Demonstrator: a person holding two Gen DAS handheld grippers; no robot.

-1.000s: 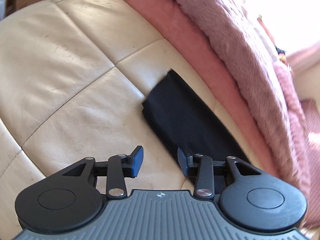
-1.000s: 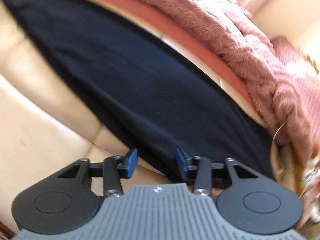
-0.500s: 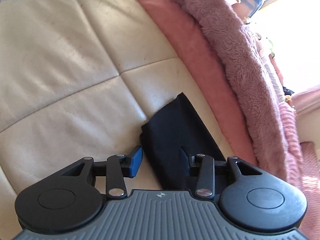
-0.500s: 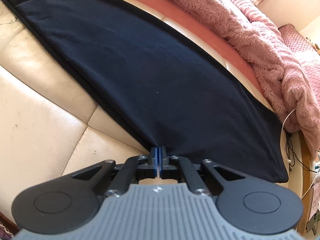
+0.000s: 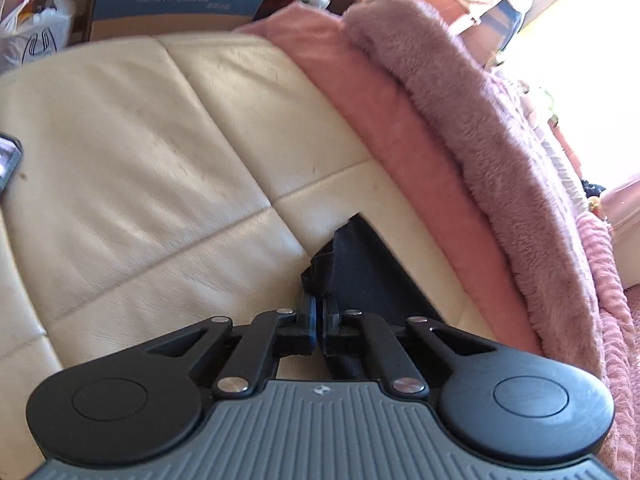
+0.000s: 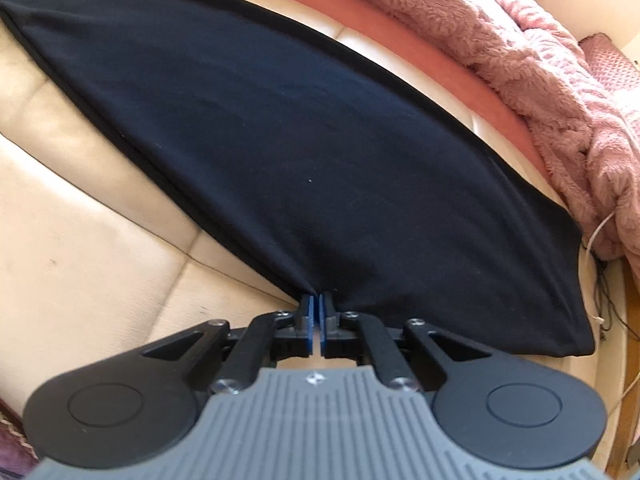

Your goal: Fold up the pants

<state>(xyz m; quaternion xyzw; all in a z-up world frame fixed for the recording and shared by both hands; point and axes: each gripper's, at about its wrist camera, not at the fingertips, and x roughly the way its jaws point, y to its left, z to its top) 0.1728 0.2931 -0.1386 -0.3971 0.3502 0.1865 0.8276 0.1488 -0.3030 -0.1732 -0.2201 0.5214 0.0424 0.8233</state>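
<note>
The black pants lie spread flat along a cream leather sofa seat. In the right wrist view my right gripper is shut on the near edge of the pants, and the cloth puckers toward the pinch. In the left wrist view only the narrow leg end of the pants shows. My left gripper is shut on its near corner, which is bunched and lifted slightly off the seat.
Pink and mauve fluffy blankets run along the sofa back beyond the pants, also in the right wrist view. A cardboard box and bags stand behind the sofa. A dark phone-like object lies at the far left. White cable hangs at right.
My left gripper moved onto the leg end and closed on it. My right gripper closed on the near edge half a second ago and stays shut, pulling the cloth slightly.
</note>
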